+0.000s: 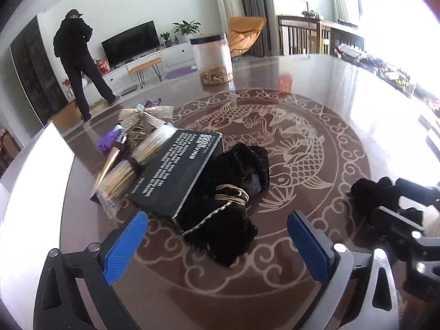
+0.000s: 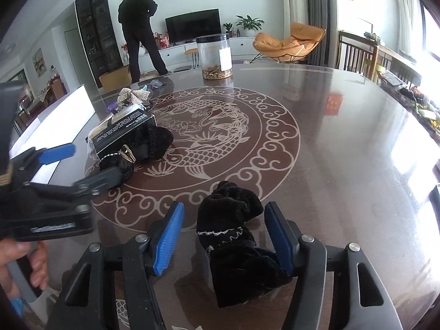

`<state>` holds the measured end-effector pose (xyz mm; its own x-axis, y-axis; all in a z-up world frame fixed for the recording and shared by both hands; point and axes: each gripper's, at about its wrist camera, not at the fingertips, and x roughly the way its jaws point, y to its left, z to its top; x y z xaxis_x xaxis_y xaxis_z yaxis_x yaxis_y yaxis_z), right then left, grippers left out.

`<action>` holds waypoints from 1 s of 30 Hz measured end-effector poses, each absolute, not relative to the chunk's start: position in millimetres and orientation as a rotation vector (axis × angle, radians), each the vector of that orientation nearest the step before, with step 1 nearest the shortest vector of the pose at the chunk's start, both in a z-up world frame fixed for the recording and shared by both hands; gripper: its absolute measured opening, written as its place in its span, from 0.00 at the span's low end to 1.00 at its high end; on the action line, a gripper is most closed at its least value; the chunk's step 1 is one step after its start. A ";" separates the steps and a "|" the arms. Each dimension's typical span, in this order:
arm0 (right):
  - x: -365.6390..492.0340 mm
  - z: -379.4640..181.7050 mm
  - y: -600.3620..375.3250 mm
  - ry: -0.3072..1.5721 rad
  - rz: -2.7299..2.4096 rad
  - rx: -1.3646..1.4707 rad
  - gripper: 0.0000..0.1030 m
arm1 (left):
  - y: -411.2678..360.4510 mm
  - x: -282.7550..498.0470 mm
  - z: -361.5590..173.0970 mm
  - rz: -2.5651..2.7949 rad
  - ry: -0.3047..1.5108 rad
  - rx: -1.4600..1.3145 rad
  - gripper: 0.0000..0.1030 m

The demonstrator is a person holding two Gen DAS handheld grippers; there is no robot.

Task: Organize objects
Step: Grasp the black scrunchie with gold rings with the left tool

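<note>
A black velvet pouch (image 2: 236, 242) with a white trim lies on the round brown table (image 2: 330, 137) between the open fingers of my right gripper (image 2: 224, 239); the fingers do not touch it. It also shows at the right edge of the left wrist view (image 1: 368, 195). My left gripper (image 1: 217, 243) is open just in front of a second black velvet pouch (image 1: 228, 200) tied with tan cord, which leans on a black box (image 1: 176, 170) with white text. The left gripper (image 2: 68, 162) also shows in the right wrist view.
Behind the box lie packs of cotton swabs (image 1: 129, 173), a glittery bow (image 1: 148, 115) and a purple item (image 1: 107, 140). A clear jar (image 1: 211, 60) with a black lid stands at the far side. A person (image 1: 77, 63) stands by the TV.
</note>
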<state>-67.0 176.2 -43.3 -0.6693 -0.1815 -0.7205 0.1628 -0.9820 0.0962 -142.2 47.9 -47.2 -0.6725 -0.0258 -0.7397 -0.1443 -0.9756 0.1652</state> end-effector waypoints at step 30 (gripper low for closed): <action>-63.4 -33.7 184.9 -0.150 -2.701 1.108 0.74 | 28.5 -59.0 -51.3 2.551 0.220 -1.380 0.83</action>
<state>-63.4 184.9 -33.7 -0.6926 -0.2383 -0.6809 0.1617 -0.9711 0.1754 -59.0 28.5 -51.3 -0.5288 0.1322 -0.8384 -0.2735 -0.9616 0.0209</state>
